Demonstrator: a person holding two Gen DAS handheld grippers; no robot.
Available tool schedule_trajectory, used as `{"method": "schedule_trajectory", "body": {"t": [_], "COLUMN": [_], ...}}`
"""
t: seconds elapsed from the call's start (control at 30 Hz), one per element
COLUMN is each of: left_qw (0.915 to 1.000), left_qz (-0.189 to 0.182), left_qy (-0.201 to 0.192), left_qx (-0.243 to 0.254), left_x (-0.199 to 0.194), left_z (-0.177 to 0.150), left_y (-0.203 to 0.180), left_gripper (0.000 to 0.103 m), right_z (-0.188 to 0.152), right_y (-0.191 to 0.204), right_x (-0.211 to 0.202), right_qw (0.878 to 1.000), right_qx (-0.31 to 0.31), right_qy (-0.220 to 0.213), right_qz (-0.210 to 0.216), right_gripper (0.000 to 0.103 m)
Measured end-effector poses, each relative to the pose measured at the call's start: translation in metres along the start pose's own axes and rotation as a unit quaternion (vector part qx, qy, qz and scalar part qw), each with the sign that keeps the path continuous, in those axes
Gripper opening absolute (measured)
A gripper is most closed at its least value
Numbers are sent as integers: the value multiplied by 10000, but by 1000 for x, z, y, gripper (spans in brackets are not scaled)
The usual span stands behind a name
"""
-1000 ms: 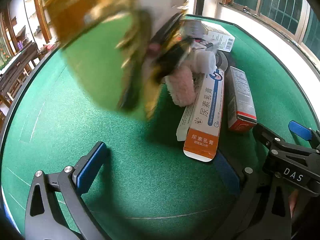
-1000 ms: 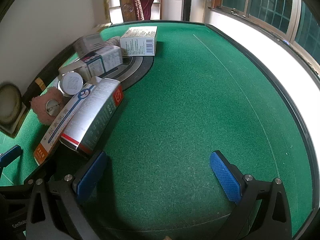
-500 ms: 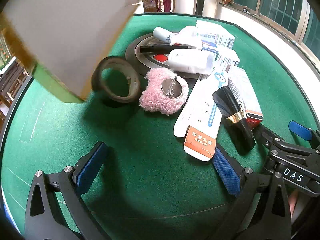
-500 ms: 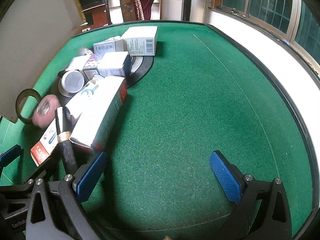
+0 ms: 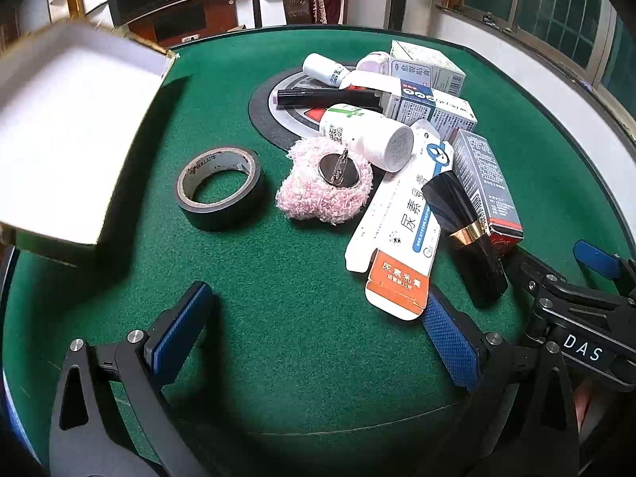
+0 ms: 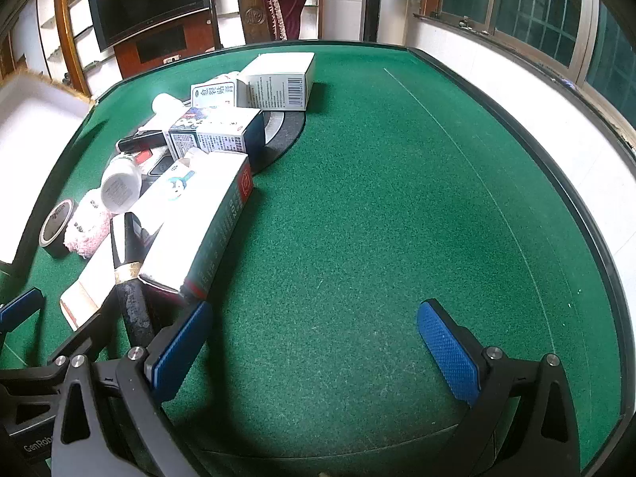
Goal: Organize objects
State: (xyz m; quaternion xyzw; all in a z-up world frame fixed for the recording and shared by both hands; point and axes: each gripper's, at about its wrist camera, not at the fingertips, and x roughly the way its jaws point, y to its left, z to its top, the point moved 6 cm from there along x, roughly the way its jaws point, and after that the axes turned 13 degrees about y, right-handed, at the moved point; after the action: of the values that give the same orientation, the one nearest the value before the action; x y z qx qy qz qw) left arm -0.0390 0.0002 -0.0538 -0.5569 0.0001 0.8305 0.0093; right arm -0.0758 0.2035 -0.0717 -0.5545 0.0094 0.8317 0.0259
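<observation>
Long white-orange box (image 5: 401, 218): flat on green table (image 5: 278, 286), long axis upper right–lower centre, orange end nearest. Left gripper (image 5: 314, 334) & right gripper (image 6: 314, 353): both wide open, empty, touching nothing.

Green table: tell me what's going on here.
A person holds two tongs, left and right, both open and empty, low over the green table. A heap lies loose on the felt: medicine boxes, a white bottle, a tape roll, a pink fluffy piece and a black tube. A white tray is at the left. Nothing is gripped yet.
</observation>
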Motion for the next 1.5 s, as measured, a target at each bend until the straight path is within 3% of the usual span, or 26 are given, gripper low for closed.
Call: {"method": "schedule_trajectory", "body": {"t": [1.17, 1.3, 1.43, 1.5], "left_qw": [10000, 10000, 10000, 10000], "left_qz": [-20, -21, -22, -20], "left_qy": [-1, -1, -1, -2], "left_qx": [46, 48, 50, 51], "left_x": [1, 0, 0, 0], "left_z": [0, 0, 0, 0], "left_y": [0, 0, 0, 0], "left_gripper": [103, 103, 103, 103], "right_z": [-2, 0, -2, -1], "right_y": [-1, -9, -19, -24], "right_x": [-3, -5, -20, -28], "right_qw": [9997, 9999, 9995, 9986], "right_qx": [-219, -90, 46, 127], "right_qy": [82, 23, -296, -497], "right_qz": [118, 83, 96, 126], "right_gripper": [102, 96, 94, 86]}}
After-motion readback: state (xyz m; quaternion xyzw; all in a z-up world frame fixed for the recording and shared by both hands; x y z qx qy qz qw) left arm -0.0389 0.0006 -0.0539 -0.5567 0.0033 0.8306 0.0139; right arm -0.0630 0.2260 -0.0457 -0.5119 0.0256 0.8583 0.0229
